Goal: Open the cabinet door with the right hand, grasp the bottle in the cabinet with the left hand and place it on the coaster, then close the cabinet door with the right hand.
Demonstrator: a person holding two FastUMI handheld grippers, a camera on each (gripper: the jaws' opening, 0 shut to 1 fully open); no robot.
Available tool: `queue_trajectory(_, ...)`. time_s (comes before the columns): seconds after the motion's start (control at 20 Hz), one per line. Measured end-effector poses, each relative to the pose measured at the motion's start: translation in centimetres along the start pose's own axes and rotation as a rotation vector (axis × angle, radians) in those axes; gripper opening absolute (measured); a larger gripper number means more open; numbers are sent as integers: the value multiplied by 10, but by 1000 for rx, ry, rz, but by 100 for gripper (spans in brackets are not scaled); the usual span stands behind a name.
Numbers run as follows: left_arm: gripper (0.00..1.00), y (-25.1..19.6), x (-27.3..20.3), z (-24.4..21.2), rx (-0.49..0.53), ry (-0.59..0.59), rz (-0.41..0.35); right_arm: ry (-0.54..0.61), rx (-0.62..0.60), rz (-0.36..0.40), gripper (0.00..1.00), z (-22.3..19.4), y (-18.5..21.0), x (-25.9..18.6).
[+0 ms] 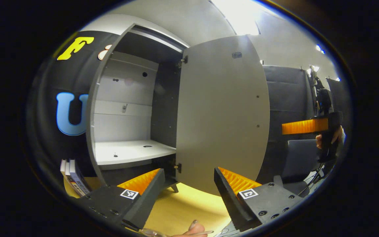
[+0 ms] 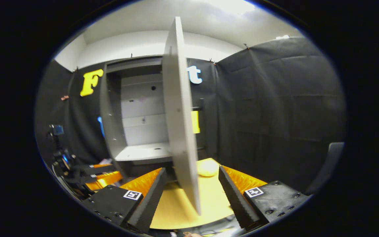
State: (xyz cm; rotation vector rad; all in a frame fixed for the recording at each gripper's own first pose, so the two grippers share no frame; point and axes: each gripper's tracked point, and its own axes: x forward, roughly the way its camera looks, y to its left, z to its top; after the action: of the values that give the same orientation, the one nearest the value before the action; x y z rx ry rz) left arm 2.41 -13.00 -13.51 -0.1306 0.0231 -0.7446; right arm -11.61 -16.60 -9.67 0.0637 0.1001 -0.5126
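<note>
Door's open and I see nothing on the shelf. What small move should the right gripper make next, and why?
Probably ease the right gripper forward so its open fingers close on the free edge of the cabinet door, then swing it shut. That edge sits between the fingers, untouched, and the cabinet shelf looks bare, so closing seems the step left.

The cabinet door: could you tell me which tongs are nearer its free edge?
Right. The right tongs straddle the cabinet door edge, open; the left tongs sit back, facing its inner side.

Books [image 1: 74, 177] at left view's lower edge: cut off, titles unreadable. Door [image 2: 179, 125] hides cabinet's right side in right view.
</note>
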Motion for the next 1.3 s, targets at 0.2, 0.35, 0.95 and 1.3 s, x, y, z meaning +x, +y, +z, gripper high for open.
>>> queue_trajectory(0.2,92,-11,29,13,-9,-46,-1,-5,-32,8,98,7,-18,20)
queue_trajectory(0.35,95,-11,43,13,4,-50,38,-11,-49,45,98,9,-29,40)
queue_trajectory(0.95,95,0,60,9,15,-40,171,35,10,325,94,9,2,58)
queue_trajectory(1.3,95,12,28,16,7,-61,174,65,29,492,96,-1,78,48)
